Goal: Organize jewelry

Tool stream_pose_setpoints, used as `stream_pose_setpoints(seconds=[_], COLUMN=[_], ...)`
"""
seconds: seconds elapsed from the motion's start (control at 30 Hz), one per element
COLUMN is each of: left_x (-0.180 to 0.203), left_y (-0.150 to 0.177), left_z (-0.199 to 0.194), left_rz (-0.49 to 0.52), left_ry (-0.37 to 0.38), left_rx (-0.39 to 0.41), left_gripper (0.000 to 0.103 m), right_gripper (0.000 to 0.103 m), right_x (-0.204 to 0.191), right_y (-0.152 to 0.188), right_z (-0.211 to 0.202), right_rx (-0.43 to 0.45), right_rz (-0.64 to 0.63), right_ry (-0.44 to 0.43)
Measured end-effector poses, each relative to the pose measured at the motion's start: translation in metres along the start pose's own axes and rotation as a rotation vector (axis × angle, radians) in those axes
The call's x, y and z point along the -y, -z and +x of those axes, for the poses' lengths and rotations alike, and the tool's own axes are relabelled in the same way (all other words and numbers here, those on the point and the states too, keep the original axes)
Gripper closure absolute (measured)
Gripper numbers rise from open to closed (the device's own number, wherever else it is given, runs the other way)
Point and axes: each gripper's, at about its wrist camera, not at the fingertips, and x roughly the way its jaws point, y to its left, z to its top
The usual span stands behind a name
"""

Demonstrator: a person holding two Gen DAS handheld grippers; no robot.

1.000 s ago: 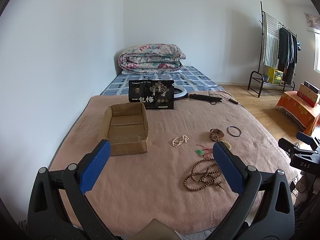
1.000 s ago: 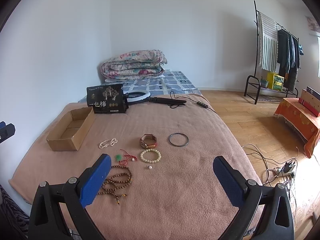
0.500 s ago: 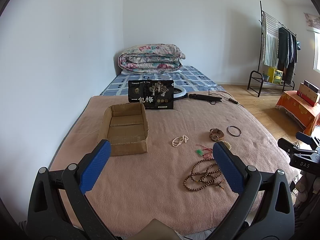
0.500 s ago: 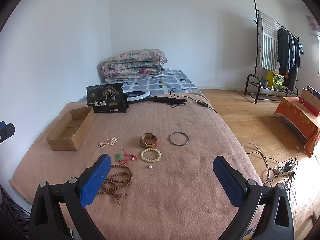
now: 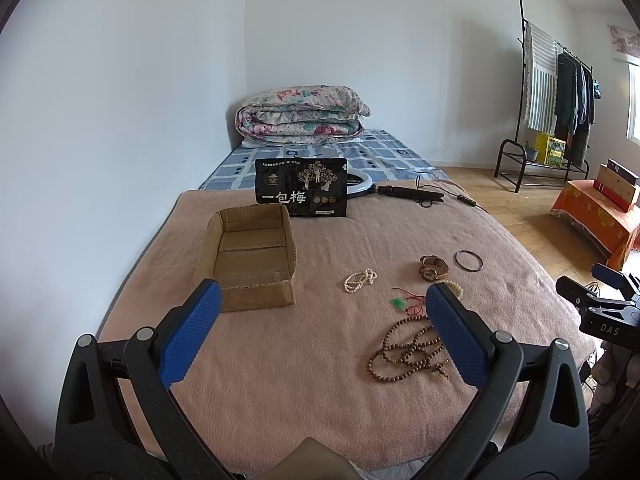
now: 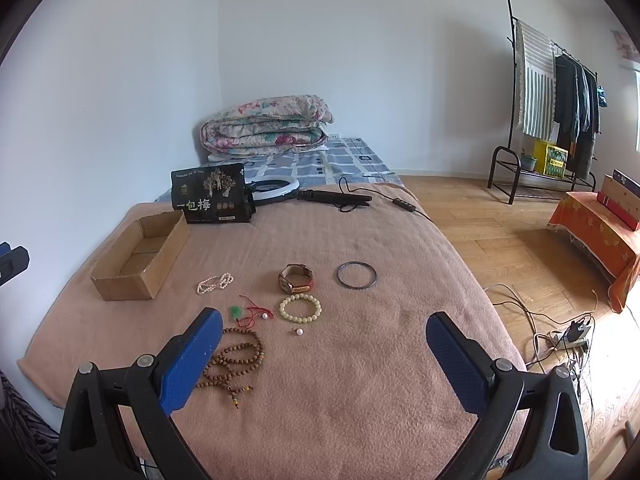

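— Where's the jewelry sitting against those two grippers?

— All of it lies loose on the pink blanket (image 6: 360, 380), ahead of both. The left gripper (image 5: 320, 340) hangs above the near edge with its blue pads spread wide and nothing between them. The wooden bead necklace (image 5: 408, 350) lies just inside its right finger, partly hidden behind that pad. The right gripper (image 6: 324, 356) is spread just as wide, also empty; the same necklace (image 6: 236, 364) lies by its left pad.

— And the rest?

— Farther out, between the right gripper's fingers: a cream bead bracelet (image 6: 300, 308) with a single loose pearl (image 6: 299, 332) just in front of it, a watch (image 6: 295, 278) just behind, and a dark bangle (image 6: 356, 275) to the watch's right. Left of the bracelet there's a green pendant on red cord (image 6: 250, 313), then a small pearl strand (image 6: 215, 283) nearer the cardboard box (image 6: 140, 256). The box holds nothing that I can see. A black pouch (image 6: 209, 199) stands behind it.

— Anything different from a second ago?

— Hardly. Both grippers keep the same wide spread and hover in the same spot, and no piece has shifted on the blanket.
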Motion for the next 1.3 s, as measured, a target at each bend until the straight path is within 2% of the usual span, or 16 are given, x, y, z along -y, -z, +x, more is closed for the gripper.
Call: stream_pose_setpoints(seconds=[0.03, 0.33, 0.77, 1.1, 1.23, 1.3], left_x=[-0.003, -0.001, 0.001, 0.000, 0.007, 0.015], left_y=[-0.009, -0.007, -0.005, -0.012, -0.012, -0.009], left_z=[-0.004, 0.010, 0.051, 0.092, 0.112, 0.119], left_rz=[0.000, 0.005, 0.039, 0.080, 0.089, 0.114], left_ry=[-0.001, 0.000, 0.001, 0.054, 0.126, 0.147], left_rx=[-0.002, -0.009, -0.058, -0.156, -0.206, -0.215], left_gripper=[0.000, 0.000, 0.000, 0.000, 0.000, 0.000], right_gripper=[0.000, 0.000, 0.000, 0.002, 0.005, 0.010], right_x=[0.000, 0.002, 0.006, 0.015, 0.017, 0.020], right_y=[0.000, 0.000, -0.014, -0.047, -0.054, -0.056], right_z=[0.000, 0.004, 0.022, 0.057, 0.081, 0.095], right_rx=[0.000, -0.015, -0.050, -0.051, -0.090, -0.117], right_rz=[0.000, 0.002, -0.025, -0.040, -0.034, -0.010], right_ry=[0.000, 0.008, 0.039, 0.038, 0.017, -0.015])
